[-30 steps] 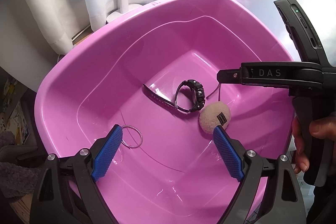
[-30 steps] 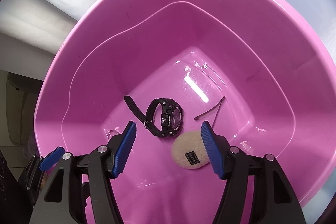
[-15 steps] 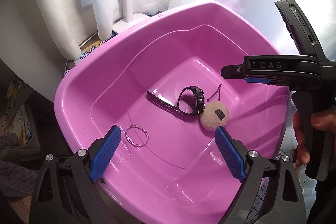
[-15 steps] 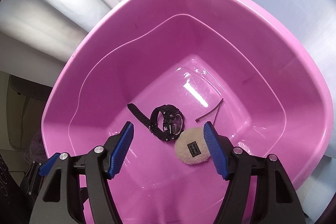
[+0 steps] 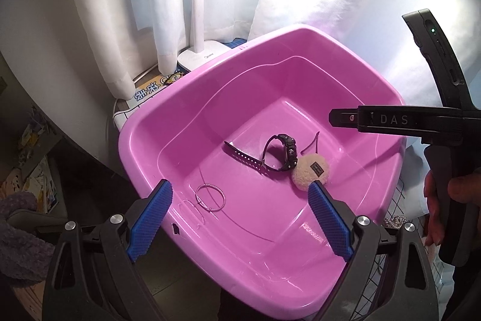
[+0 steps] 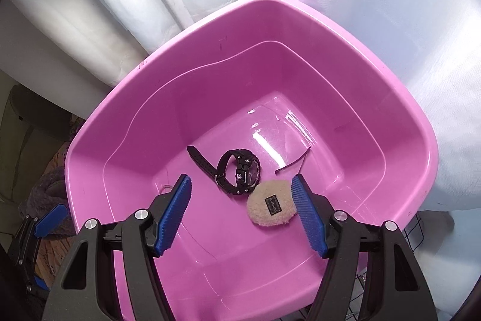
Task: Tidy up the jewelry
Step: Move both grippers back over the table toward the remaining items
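grippers: my left [image 5: 240, 218] and right [image 6: 242, 212] both spread, empty | watch [image 6: 240, 172], ring [image 5: 210, 197], puff [image 6: 272, 208] lie in tub [image 5: 144, 146] | next: I should descend slowly, take one item only

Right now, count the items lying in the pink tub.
4: watch mid-floor, fuzzy pad touching it, thin ring near the left gripper's side, dark hairpin toward the far wall.

Black tongs [image 5: 240, 220] w/ blue ribbed pads [image 6: 176, 214], silver screws, "DAS" marking.
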`<state>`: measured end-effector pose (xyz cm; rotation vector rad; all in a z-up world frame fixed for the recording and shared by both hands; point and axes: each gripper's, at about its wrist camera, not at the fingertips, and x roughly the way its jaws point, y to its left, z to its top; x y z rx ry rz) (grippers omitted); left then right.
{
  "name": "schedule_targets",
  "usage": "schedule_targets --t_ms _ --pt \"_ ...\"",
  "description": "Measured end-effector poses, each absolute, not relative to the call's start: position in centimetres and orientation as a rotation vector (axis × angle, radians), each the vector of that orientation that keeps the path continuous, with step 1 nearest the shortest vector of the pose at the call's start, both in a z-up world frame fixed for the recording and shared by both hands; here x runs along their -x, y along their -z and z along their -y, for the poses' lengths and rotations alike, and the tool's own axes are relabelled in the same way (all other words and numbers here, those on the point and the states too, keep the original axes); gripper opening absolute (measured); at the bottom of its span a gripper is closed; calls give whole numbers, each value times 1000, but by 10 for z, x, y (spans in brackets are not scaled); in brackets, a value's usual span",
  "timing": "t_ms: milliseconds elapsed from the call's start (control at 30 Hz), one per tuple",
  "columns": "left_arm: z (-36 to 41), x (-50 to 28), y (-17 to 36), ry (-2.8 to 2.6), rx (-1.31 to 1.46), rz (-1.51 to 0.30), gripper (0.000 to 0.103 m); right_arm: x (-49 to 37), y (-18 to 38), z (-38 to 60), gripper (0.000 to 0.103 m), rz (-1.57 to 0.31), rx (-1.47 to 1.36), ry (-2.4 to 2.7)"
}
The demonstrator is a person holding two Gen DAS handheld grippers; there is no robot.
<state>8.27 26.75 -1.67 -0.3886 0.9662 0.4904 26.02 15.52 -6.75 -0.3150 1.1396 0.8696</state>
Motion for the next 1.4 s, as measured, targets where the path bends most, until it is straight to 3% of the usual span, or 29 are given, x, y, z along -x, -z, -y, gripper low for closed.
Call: schedule_targets --t_ms 567,667,1100,1400 --pt "-202 -55 -15 -471 303 -858 95 -199 23 -24 66 -848 232 -764" --pt "-180 -52 -17 -429 279 -847 96 -178 27 25 75 -787 171 -713" --pt "-94 -45 -1 -273 276 -802 97 -94 101 219 76 -735 103 -453" --pt "-59 -45 30 -251 342 -790 97 -53 143 293 79 -729 138 -325"
